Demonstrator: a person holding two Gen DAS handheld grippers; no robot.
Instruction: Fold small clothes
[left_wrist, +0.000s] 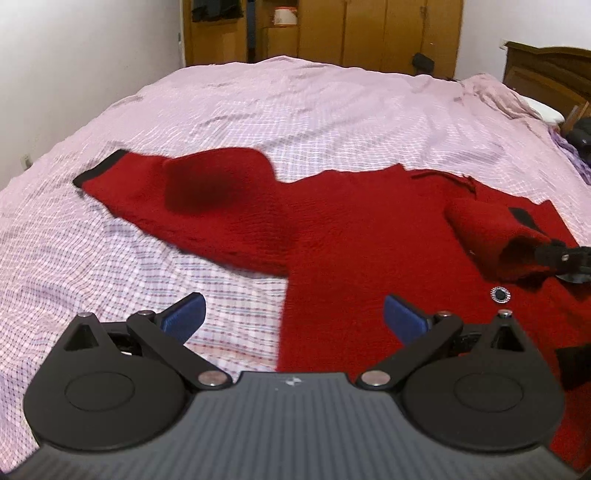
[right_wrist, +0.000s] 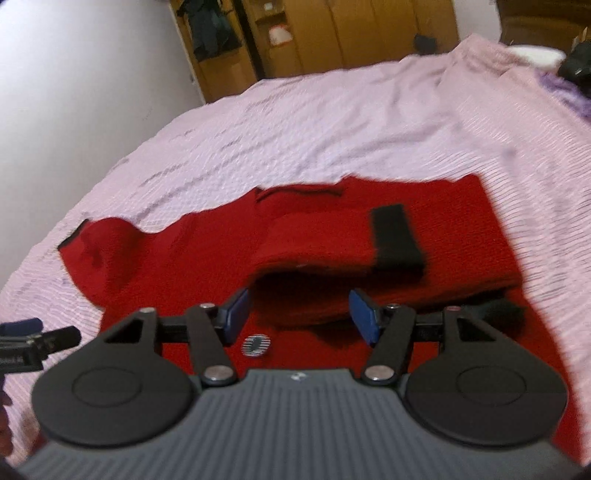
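On my feeds: pink checked bedspread (left_wrist: 295, 110), red sweater (left_wrist: 369, 240) spread flat on it with one black-cuffed sleeve (right_wrist: 332, 243) folded across its body, then my left gripper (left_wrist: 293, 317) and right gripper (right_wrist: 299, 314), both spread wide, holding nothing, above the sweater.

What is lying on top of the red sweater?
One sleeve with a black cuff is folded over the red sweater, and a small striped button sits nearby. The body beneath that sleeve is hidden.
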